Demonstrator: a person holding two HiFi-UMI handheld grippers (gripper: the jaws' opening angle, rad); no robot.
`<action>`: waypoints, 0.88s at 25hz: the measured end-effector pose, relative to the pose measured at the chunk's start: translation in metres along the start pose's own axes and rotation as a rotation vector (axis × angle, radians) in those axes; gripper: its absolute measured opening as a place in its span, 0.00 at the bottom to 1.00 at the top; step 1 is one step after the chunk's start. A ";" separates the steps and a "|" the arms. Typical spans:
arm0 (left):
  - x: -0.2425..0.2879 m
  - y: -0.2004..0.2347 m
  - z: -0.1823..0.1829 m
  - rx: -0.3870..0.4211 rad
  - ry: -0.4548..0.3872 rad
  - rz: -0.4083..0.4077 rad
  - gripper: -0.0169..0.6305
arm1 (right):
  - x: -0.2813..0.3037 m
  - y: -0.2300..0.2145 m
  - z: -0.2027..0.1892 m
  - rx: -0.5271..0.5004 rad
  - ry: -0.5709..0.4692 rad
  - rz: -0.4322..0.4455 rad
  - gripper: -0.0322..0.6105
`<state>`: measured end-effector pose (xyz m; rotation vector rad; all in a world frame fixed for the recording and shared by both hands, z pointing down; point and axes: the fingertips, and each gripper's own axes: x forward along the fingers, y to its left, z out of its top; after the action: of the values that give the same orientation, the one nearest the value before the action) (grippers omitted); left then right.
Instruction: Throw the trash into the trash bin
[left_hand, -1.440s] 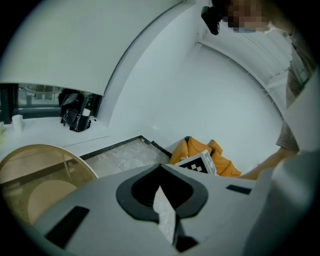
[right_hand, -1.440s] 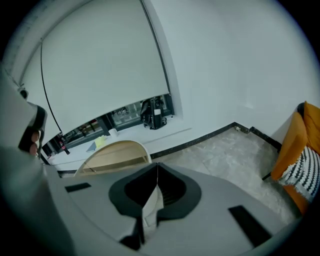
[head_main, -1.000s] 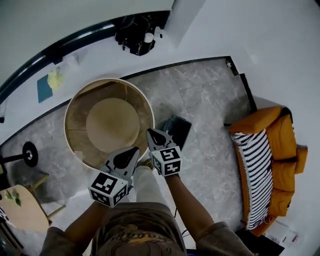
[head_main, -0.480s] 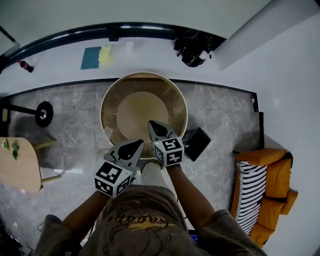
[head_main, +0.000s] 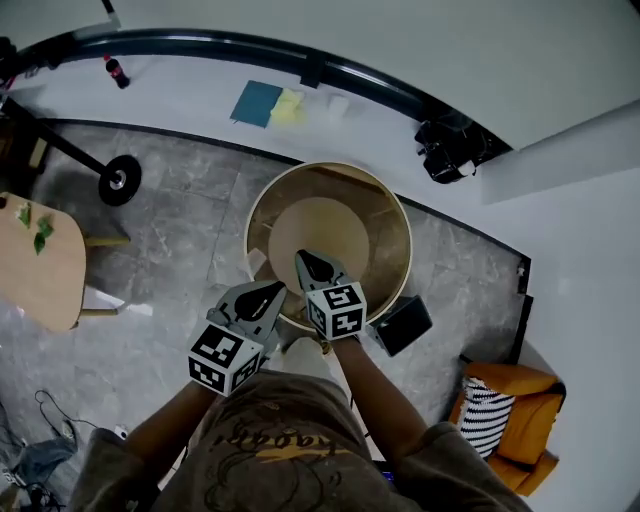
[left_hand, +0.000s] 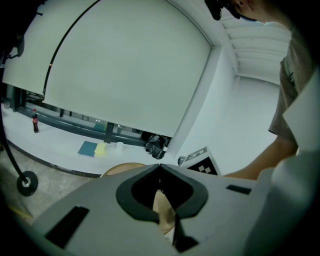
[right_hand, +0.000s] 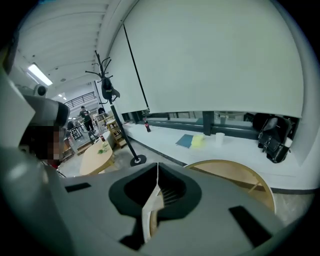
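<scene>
Nothing was binned yet! The left gripper (head_main: 281, 288) clamped what looked like a tan scrap (left_hand: 164, 212), the right gripper (head_main: 303, 259) pinched a thin white scrap (right_hand: 150, 210); both hung over the round wooden table (head_main: 400, 240), the black bin (head_main: 403, 324) just beside it

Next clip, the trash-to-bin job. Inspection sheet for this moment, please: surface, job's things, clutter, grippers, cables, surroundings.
Surface: grey stone-look floor, with a round wooden table just ahead of the person.
Job's things: a thin white sheet in the right gripper; the black box on the floor beside the table may be the bin.
Clutter: teal pad, yellow sheet, white cup and bottle on the white ledge.
Grippers: right jaws shut on the white sheet; left gripper jaws together, with a tan shape behind the tips, held or not unclear.
Cables: a dark cable on the floor.
Surroundings: black bag, coat-stand base, small wooden table, orange sofa.
</scene>
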<state>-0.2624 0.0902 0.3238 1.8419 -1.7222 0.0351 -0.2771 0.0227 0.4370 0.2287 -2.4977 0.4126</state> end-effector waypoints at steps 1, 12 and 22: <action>-0.003 0.006 -0.001 -0.011 -0.003 0.015 0.05 | 0.006 0.005 -0.001 -0.009 0.009 0.014 0.08; -0.026 0.065 -0.037 -0.138 -0.018 0.126 0.05 | 0.074 0.041 -0.032 -0.072 0.100 0.115 0.39; 0.001 0.108 -0.087 -0.213 0.010 0.129 0.05 | 0.139 0.041 -0.098 -0.110 0.217 0.196 0.55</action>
<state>-0.3275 0.1315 0.4386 1.5739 -1.7630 -0.0843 -0.3483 0.0854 0.5841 -0.1017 -2.3266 0.3564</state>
